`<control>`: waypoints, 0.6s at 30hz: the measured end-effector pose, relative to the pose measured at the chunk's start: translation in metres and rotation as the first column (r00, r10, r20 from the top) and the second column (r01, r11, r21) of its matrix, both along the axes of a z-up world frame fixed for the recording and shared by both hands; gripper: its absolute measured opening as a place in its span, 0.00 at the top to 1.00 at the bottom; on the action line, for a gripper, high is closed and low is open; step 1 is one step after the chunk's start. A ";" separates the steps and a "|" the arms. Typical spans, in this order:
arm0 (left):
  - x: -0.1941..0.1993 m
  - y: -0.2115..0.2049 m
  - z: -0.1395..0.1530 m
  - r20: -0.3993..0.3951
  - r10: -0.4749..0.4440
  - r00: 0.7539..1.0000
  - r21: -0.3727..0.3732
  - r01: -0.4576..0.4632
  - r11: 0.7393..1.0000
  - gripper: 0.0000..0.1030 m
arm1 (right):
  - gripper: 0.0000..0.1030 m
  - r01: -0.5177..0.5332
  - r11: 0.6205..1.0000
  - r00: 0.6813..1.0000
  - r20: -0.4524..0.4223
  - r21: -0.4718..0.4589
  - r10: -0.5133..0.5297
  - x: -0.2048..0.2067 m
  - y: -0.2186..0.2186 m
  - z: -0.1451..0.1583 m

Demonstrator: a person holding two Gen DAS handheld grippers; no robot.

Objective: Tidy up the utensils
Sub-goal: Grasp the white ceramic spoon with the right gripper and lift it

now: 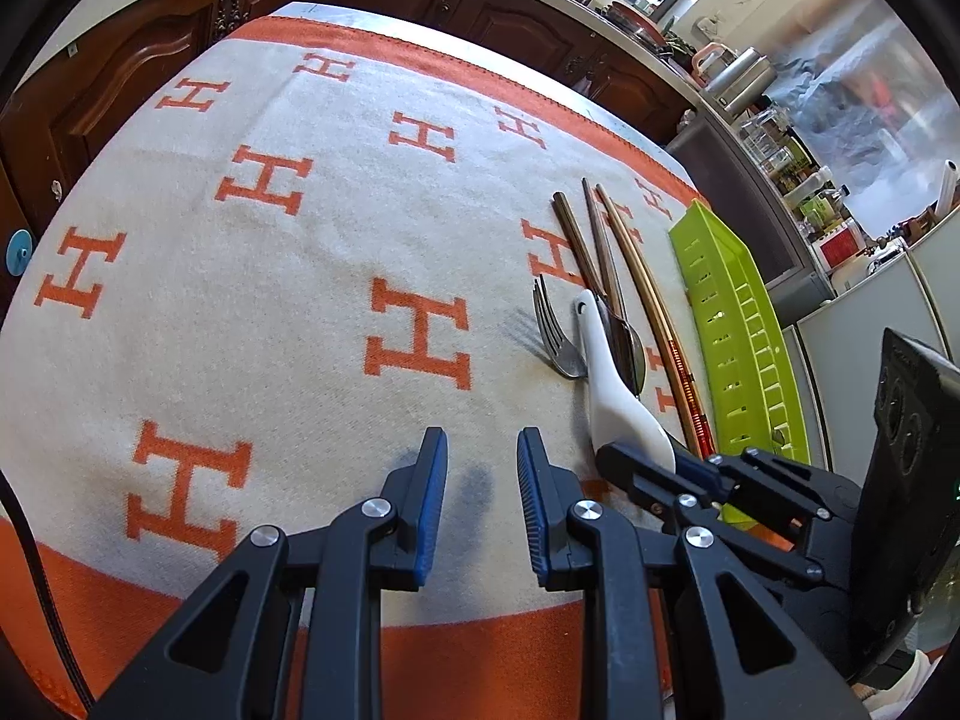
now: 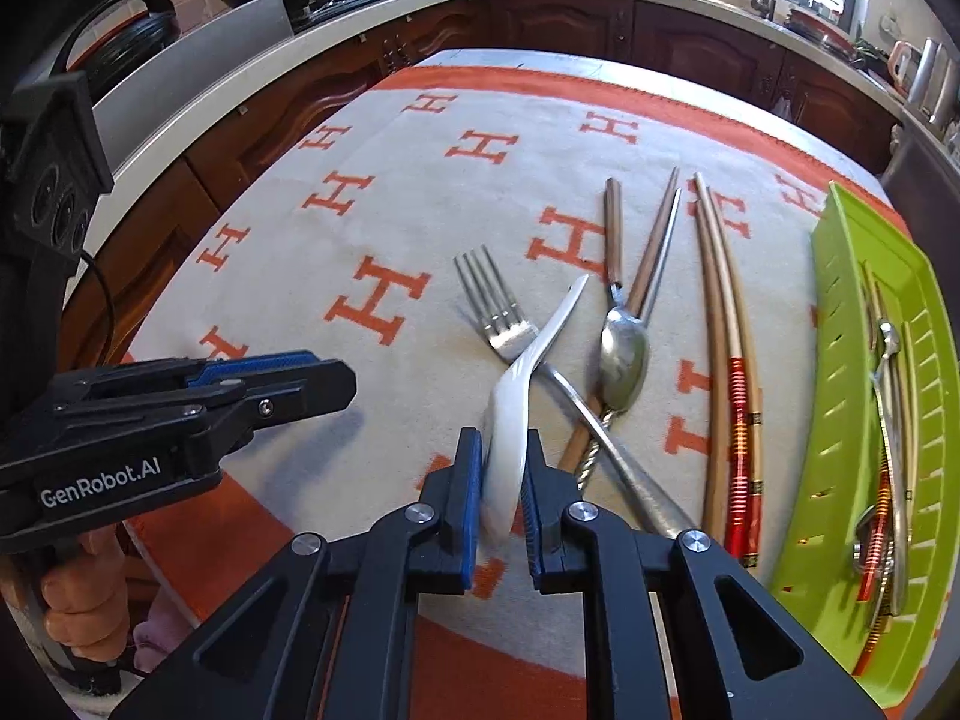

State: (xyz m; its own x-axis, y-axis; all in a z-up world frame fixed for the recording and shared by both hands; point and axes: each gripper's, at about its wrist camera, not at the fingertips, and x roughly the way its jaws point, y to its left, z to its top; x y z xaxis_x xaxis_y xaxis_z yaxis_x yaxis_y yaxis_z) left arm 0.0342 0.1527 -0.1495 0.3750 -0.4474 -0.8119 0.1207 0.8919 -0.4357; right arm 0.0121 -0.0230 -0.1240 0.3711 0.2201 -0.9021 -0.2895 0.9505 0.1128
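Step in hand: lift the white spoon [image 2: 507, 420] clear of the pile and carry it to the green tray [image 2: 840, 396].

Right hand-held gripper [image 2: 503, 486]: jaws narrow, pads pressed on both sides of the spoon's bowl end. The handle points away from the camera and rises over the fork [image 2: 498, 312]. In the left wrist view the same gripper [image 1: 645, 465] sits at the bowl end while the spoon [image 1: 606, 366] lies along the cloth [image 1: 270, 300], so any lift is slight at most.

Left hand-held gripper [image 1: 483, 480]: jaws narrowly apart, nothing between them, hovering over bare cloth beside the pile.

Layout on the desk: the fork's handle runs under the spoon toward the right gripper. A metal spoon [image 2: 624, 360] lies just right of it, with its bowl over brown chopsticks [image 2: 654, 258]. A pale pair of chopsticks with red bands [image 2: 726, 360] lies between the pile and the tray. The tray already holds several utensils along its length.

Procedure, as judged:
1. Raise the spoon straight up until its handle clears the fork tines. A sideways drag would likely shift the fork and metal spoon.
2. Glazed ceramic is slick and the grip is on a curved bowl. Keep the squeeze firm and avoid quick wrist rolls, or the spoon may pivot.
3. Carry it over the banded chopsticks, not through them.
4. Align the spoon with the tray's long axis, lower it until it rests, then release.
5. Keep the left gripper away from the path.
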 end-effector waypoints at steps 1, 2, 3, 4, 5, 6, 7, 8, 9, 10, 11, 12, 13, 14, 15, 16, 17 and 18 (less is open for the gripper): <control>0.000 0.000 0.000 -0.001 -0.001 1.000 0.000 0.001 1.000 0.80 | 0.92 -0.001 1.000 1.000 -0.009 0.013 0.002 0.000 0.000 -0.002; 0.000 0.000 0.000 -0.002 -0.001 1.000 0.000 0.001 1.000 0.80 | 0.93 -0.002 1.000 1.000 -0.011 0.019 0.002 0.001 0.001 -0.003; 0.000 -0.001 0.000 -0.002 -0.001 1.000 0.002 0.001 1.000 0.80 | 0.93 0.002 1.000 1.000 -0.010 0.025 -0.001 0.000 0.000 -0.003; 0.000 -0.001 0.000 -0.003 -0.002 1.000 0.004 0.002 1.000 0.80 | 0.93 0.006 0.999 1.000 -0.012 0.033 -0.005 0.001 -0.002 -0.003; 0.001 -0.001 0.000 -0.003 -0.002 1.000 0.004 0.002 1.000 0.80 | 0.93 0.010 0.999 1.000 -0.014 0.043 -0.010 0.001 -0.003 -0.004; 0.001 -0.002 0.000 -0.003 -0.002 1.000 0.005 0.002 1.000 0.80 | 0.93 0.017 0.998 1.000 -0.017 0.055 -0.016 0.002 -0.005 -0.004; 0.001 -0.002 0.000 -0.004 -0.003 1.000 0.006 0.003 1.000 0.80 | 0.93 0.026 0.997 0.999 -0.020 0.066 -0.025 0.002 -0.007 -0.004; 0.001 -0.002 0.000 -0.003 -0.004 1.000 0.006 0.004 1.000 0.80 | 0.93 0.032 0.997 0.999 -0.023 0.074 -0.031 0.003 -0.010 -0.004; 0.001 -0.003 0.000 -0.002 -0.005 1.000 0.009 0.005 1.000 0.80 | 0.93 0.041 0.995 0.999 -0.026 0.087 -0.039 0.003 -0.013 -0.004; 0.001 -0.004 0.001 -0.001 -0.008 1.000 0.012 0.008 1.000 0.80 | 0.93 0.050 0.993 0.998 -0.029 0.103 -0.047 0.003 -0.016 -0.003; 0.001 -0.005 0.001 0.000 -0.011 1.000 0.014 0.011 1.000 0.80 | 0.94 0.055 0.992 0.998 -0.030 0.113 -0.052 0.004 -0.018 -0.002; 0.001 -0.007 0.002 0.002 -0.013 1.000 0.017 0.013 1.000 0.80 | 0.94 0.060 0.991 0.998 -0.031 0.122 -0.057 0.004 -0.021 0.000; 0.001 -0.008 0.003 0.004 -0.016 1.000 0.020 0.016 1.000 0.80 | 0.94 0.069 0.988 0.997 -0.032 0.136 -0.065 0.004 -0.024 0.001; 0.001 -0.010 0.004 0.006 -0.019 1.000 0.023 0.019 1.000 0.80 | 0.94 0.073 0.986 0.997 -0.034 0.150 -0.069 0.004 -0.027 0.003; 0.001 -0.011 0.005 0.007 -0.022 1.000 0.026 0.022 0.999 0.80 | 0.94 0.077 0.983 0.997 -0.032 0.165 -0.072 0.004 -0.030 0.005; 0.001 -0.013 0.006 0.009 -0.025 1.000 0.029 0.025 0.999 0.80 | 0.94 0.080 0.982 0.997 -0.026 0.174 -0.077 0.004 -0.032 0.008; 0.001 -0.014 0.007 0.010 -0.029 1.000 0.032 0.028 0.999 0.80 | 0.94 0.080 0.980 0.997 -0.020 0.181 -0.078 0.003 -0.033 0.011; 0.002 -0.015 0.008 0.012 -0.032 0.999 0.034 0.032 0.999 0.80 | 0.94 0.080 0.978 0.997 -0.014 0.192 -0.079 0.002 -0.035 0.014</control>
